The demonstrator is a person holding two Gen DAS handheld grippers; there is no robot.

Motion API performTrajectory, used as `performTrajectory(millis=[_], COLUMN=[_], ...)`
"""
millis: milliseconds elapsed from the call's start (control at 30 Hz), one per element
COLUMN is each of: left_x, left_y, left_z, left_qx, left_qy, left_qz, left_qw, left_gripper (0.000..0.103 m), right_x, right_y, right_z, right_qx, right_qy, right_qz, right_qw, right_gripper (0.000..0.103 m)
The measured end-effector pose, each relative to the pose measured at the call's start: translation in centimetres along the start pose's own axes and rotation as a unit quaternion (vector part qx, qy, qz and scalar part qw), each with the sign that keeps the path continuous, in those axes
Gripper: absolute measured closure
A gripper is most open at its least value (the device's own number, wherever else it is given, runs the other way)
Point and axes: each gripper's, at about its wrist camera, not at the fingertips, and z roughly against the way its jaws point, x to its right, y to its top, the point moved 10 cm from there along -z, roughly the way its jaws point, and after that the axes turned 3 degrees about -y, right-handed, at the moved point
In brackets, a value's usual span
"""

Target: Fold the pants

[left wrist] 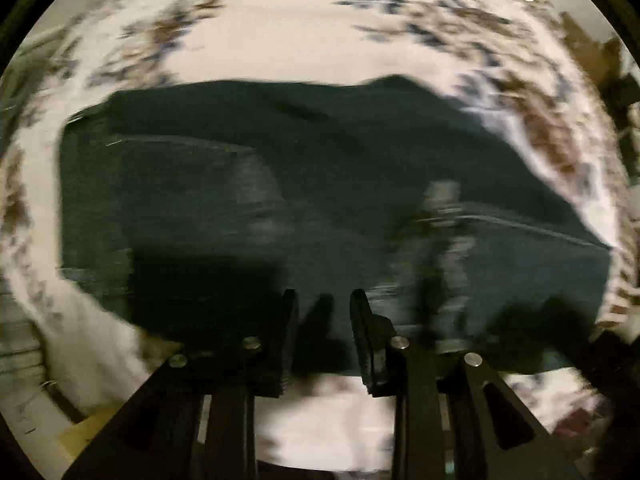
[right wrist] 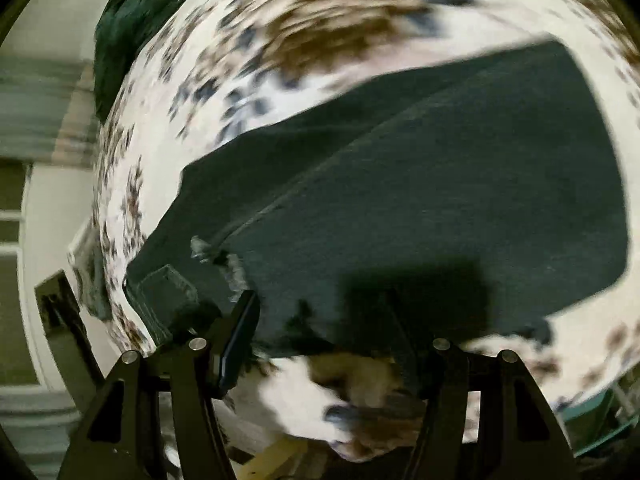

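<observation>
Dark green pants (left wrist: 320, 184) lie folded on a white bedspread (left wrist: 280, 40) printed with brown and blue flowers, filling the middle of the left wrist view. The left gripper (left wrist: 324, 332) hangs over the near edge of the pants, its two black fingers (left wrist: 288, 336) parted by a narrow gap with only cloth showing beyond them; nothing is pinched between. In the right wrist view the pants (right wrist: 440, 200) lie slantwise across the bedspread (right wrist: 280, 60), one layer lying over another. The right gripper (right wrist: 320, 340) is spread wide above their near edge, grasping nothing. A second dark garment (right wrist: 132, 20) sits well beyond the pants at the bedspread's far edge
</observation>
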Motion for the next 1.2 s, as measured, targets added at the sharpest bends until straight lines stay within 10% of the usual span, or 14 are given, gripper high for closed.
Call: performTrajectory(millis=[200, 333, 433, 900, 1033, 1133, 1200], left_x=[-6.8, -8.3, -8.8, -13.7, -15.9, -18.4, -20.1], left_y=[-0.8, -0.5, -0.1, -0.3, -0.4, -1.2, -1.9], left_z=[-1.3, -1.5, -1.4, -1.2, -0.1, 1.4, 1.9], left_qx=[-0.014, -0.011, -0.006, 0.000, 0.016, 0.043, 0.059], left_qy=[0.048, 0.037, 0.028, -0.026, -0.041, -0.077, -0.113], left_qz=[0.051, 0.066, 0.072, 0.115, 0.130, 0.174, 0.224], left_qw=[0.9974, 0.9971, 0.9970, 0.9931, 0.9906, 0.9807, 0.9662], left_gripper=[0.078, 0.055, 0.030, 0.029, 0.029, 0.029, 0.029], right_x=[-4.8, -4.2, -4.7, -10.7, -9.9, -9.7, -9.3], right_y=[-0.7, -0.4, -0.4, -0.4, 0.2, 0.1, -0.3], right_z=[-6.8, -6.8, -5.1, -7.8, -8.5, -6.4, -5.3], right_qx=[-0.049, -0.011, 0.020, 0.018, -0.012, -0.005, 0.000], right_qy=[-0.071, -0.108, -0.099, -0.117, -0.097, -0.077, -0.076], right_qz=[0.064, 0.044, 0.034, 0.103, 0.088, 0.087, 0.096], right_qw=[0.994, 0.993, 0.994, 0.988, 0.991, 0.993, 0.992], right_gripper=[0.039, 0.101, 0.101, 0.101, 0.091, 0.036, 0.028])
